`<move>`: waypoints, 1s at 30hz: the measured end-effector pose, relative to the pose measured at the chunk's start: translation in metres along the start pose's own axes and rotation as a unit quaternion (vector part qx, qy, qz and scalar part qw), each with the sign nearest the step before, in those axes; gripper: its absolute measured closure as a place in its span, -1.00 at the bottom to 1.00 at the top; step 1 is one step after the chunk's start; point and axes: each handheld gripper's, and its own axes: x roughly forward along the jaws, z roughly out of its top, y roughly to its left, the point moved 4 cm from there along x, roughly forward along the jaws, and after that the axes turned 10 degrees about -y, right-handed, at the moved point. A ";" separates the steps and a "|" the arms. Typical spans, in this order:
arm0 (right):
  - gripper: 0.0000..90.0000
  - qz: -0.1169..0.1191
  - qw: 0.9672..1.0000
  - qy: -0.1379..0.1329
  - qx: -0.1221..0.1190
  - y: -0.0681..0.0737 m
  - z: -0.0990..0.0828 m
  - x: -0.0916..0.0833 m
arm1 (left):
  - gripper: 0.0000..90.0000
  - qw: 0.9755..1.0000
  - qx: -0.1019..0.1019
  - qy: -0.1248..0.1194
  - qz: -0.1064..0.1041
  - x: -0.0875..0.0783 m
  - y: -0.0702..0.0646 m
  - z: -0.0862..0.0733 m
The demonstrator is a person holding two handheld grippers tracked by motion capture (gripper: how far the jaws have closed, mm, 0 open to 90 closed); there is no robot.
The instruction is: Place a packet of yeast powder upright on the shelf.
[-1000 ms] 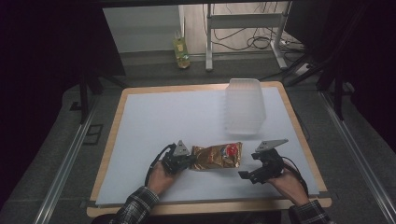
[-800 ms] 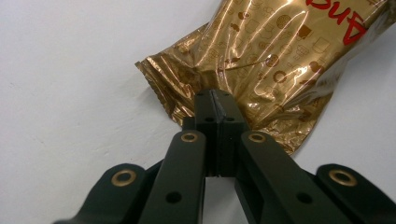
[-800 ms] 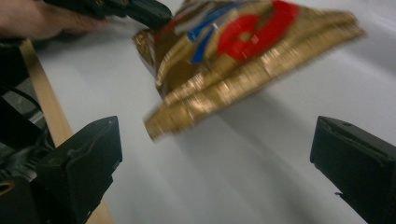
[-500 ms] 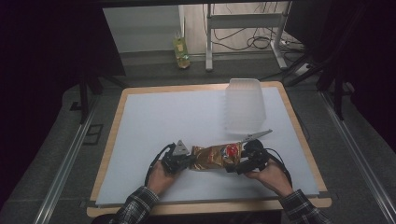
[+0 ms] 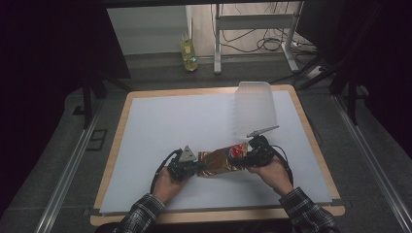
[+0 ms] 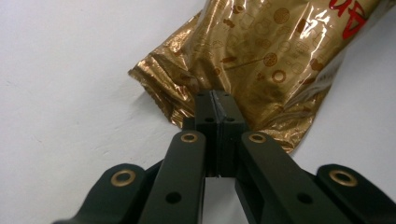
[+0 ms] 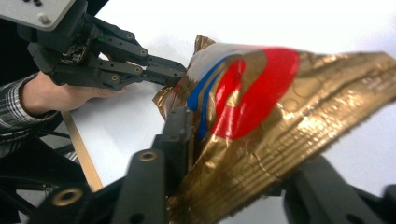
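Gold snack bag (image 5: 221, 160) stretches lengthwise between both grippers. Left gripper (image 5: 194, 167) pinches one crimped end; right gripper (image 5: 244, 156), jaws just closing, clasps the other.

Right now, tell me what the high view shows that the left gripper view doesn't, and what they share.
High view: the clear plastic container at the table's far side, the right gripper at the gold snack bag's other end, both hands. Left gripper view: the bag's crimped end seal pinched between closed jaws, its printed pattern. Shared: the bag, the left gripper, the white tabletop.
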 end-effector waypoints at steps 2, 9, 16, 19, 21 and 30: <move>0.57 0.006 1.000 -0.001 -0.008 0.001 0.002 -0.001 | 0.99 1.000 0.004 -0.004 0.001 -0.001 -0.001 0.000; 0.67 0.018 1.000 -0.011 -0.022 0.003 0.007 -0.007 | 0.82 1.000 -0.012 -0.024 -0.011 -0.006 -0.001 0.000; 0.70 0.020 0.998 -0.016 -0.058 0.010 0.020 -0.020 | 0.66 1.000 -0.005 -0.028 -0.009 -0.011 -0.005 0.004; 0.70 0.022 0.997 -0.020 -0.066 0.010 0.025 -0.026 | 0.55 0.999 -0.002 -0.036 -0.009 -0.015 -0.007 0.006; 0.70 0.021 0.997 -0.022 -0.072 0.011 0.029 -0.029 | 0.51 0.999 -0.003 -0.041 -0.012 -0.016 -0.008 0.007; 0.71 0.006 0.994 -0.026 -0.107 0.010 0.041 -0.041 | 0.24 0.998 0.003 -0.055 -0.006 -0.023 -0.008 0.009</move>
